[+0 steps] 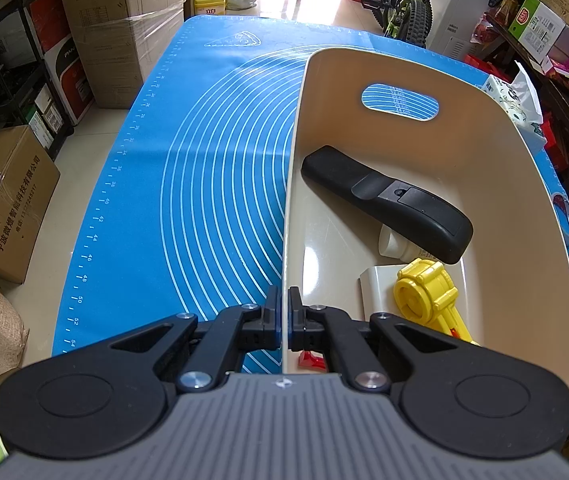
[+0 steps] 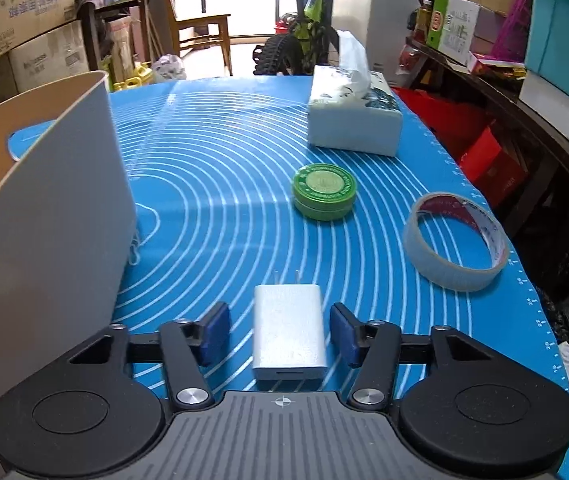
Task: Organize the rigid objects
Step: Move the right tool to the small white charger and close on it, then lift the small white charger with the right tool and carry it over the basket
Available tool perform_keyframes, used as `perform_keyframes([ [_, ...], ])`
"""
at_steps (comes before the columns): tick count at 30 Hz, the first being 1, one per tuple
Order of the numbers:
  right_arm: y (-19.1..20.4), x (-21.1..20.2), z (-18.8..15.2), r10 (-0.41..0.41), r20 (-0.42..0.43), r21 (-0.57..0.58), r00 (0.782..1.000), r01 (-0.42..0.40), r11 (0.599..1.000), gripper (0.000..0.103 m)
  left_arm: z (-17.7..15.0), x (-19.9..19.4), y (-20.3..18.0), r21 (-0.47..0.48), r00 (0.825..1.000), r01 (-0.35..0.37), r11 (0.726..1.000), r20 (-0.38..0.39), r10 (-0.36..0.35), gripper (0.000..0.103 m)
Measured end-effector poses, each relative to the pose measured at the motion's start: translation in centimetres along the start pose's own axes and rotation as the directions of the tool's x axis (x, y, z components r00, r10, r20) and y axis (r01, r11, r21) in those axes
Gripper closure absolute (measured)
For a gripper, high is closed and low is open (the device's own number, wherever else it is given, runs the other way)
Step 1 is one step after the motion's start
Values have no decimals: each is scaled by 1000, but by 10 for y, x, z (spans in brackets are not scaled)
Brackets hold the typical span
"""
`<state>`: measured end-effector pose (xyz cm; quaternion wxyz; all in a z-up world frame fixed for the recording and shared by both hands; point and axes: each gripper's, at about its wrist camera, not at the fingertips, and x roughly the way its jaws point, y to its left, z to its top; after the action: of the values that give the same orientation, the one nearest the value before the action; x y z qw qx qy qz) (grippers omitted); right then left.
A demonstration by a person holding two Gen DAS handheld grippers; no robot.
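Right wrist view: right gripper [image 2: 280, 330] is straddling the charger [image 2: 289, 340], fingers not yet touching it. Left gripper [image 1: 283, 316] is clamping the bin [image 1: 290, 200] wall. Next, squeeze and lift.

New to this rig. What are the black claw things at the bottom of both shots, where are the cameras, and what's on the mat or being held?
No robot arm here: a person carries a hand-held gripper in each hand, and each has a fisheye camera looking forward along its two fingers. The black linkages at the bottom are those grippers.

Left wrist view: the left hand-held gripper is shut on the wall of a beige bin, steadying it. Inside lie a black remote, a yellow toy and some white pieces.

Right wrist view: the right hand-held gripper straddles a white charger on the blue mat; gaps show on both sides, so it is not gripped yet. Beyond it sit a green tin, a tape roll and a tissue box.
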<state>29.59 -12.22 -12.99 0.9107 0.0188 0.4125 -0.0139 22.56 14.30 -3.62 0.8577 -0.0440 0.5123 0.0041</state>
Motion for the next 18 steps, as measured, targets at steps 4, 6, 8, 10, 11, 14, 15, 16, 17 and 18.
perform_keyframes([
  [4, -3, -2, 3, 2, -5, -3, 1000, -2, 1000, 61, 0, 0, 0, 1, 1000, 0, 1000, 0, 0, 99],
  [6, -5, -3, 3, 7, -5, 14, 1000, -7, 1000, 61, 0, 0, 0, 0, 1000, 0, 1000, 0, 0, 99],
  [8, -5, -4, 2, -8, -1, 13, 1000, 8, 1000, 61, 0, 0, 0, 0, 1000, 0, 1000, 0, 0, 99],
  [10, -6, -7, 1, -16, 10, 13, 1000, 16, 1000, 61, 0, 0, 0, 1, 1000, 0, 1000, -1, 0, 99],
  [11, -6, -9, 1, -19, 14, 15, 1000, 19, 1000, 61, 0, 0, 0, 1, 1000, -1, 1000, -1, 1, 99],
  [14, -9, -16, 4, -22, 26, 30, 999, 21, 999, 61, 0, 1, -1, 1, 1000, -2, 1000, -2, 2, 99],
  [15, -11, -19, 5, -24, 33, 36, 999, 22, 999, 61, 0, 1, 0, 1, 1000, -2, 1000, -2, 2, 99],
  [16, -12, -23, 6, -27, 41, 43, 999, 25, 999, 61, 0, 1, -1, 1, 1000, -2, 1000, -2, 2, 99],
  [17, -13, -26, 8, -28, 50, 49, 998, 26, 998, 61, 0, 1, -1, 1, 1000, -2, 1000, -2, 2, 99],
  [18, -14, -30, 10, -28, 59, 55, 998, 25, 998, 61, 0, 1, 0, 1, 1000, -2, 1000, -2, 2, 99],
])
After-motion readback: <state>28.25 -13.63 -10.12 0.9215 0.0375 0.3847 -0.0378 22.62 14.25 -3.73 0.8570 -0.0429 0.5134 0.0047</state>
